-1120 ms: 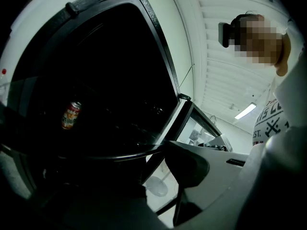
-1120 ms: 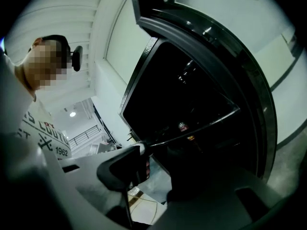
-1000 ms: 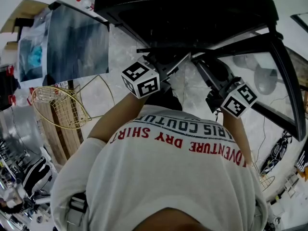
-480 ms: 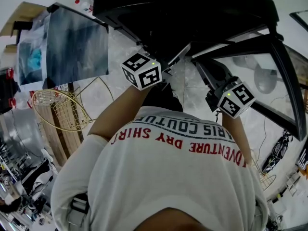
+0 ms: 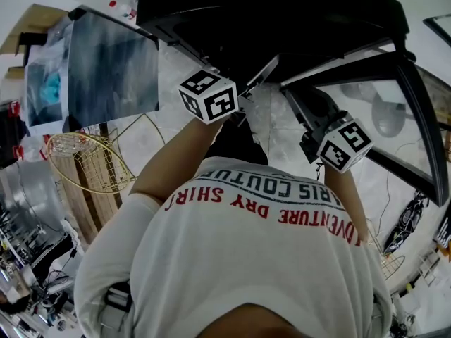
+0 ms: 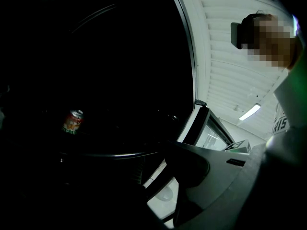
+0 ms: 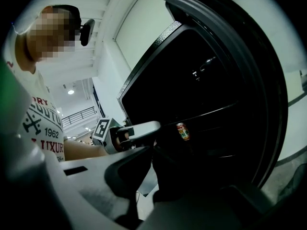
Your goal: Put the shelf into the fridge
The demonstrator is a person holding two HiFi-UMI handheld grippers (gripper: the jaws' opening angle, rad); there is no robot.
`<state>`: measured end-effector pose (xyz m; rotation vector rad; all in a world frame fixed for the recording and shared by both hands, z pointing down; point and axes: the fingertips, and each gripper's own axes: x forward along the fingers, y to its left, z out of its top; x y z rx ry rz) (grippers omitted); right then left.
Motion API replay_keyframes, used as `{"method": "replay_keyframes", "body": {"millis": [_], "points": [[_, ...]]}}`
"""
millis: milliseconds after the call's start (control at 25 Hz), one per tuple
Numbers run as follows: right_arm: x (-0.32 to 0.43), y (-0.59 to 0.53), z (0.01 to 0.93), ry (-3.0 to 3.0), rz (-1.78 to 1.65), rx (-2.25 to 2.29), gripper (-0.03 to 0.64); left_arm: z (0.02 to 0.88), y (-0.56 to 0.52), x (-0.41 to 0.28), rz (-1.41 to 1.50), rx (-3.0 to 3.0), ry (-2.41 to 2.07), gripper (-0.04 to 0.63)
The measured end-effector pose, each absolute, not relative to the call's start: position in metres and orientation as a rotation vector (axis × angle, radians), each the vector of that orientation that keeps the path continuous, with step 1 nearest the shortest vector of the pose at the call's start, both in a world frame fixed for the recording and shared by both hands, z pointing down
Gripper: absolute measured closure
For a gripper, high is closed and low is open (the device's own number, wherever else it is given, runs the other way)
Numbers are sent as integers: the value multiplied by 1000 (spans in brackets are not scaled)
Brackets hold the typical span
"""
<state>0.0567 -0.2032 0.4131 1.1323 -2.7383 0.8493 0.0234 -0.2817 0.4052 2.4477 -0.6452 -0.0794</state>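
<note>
Keep the left gripper (image 5: 257, 77) pinching the shelf (image 6: 115, 154), right gripper (image 5: 296, 98) pressed shut, and slide it level into the fridge (image 5: 282, 13).

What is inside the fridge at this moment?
One drink can shows inside the fridge. The rest of the interior is too dark to tell what else it holds.

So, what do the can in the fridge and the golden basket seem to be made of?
Can: probably thin metal, glossy printed surface; its top rim glints silver. Basket: thin wire, likely metal with a gold-coloured finish; one sees through its open grid.
</note>
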Motion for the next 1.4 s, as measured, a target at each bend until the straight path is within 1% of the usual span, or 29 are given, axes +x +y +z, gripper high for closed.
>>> {"method": "replay_keyframes", "body": {"millis": [1400], "points": [[62,-226,414,-2718,886,1173,586,405,-333,22,-112,2484,-683,451]]}}
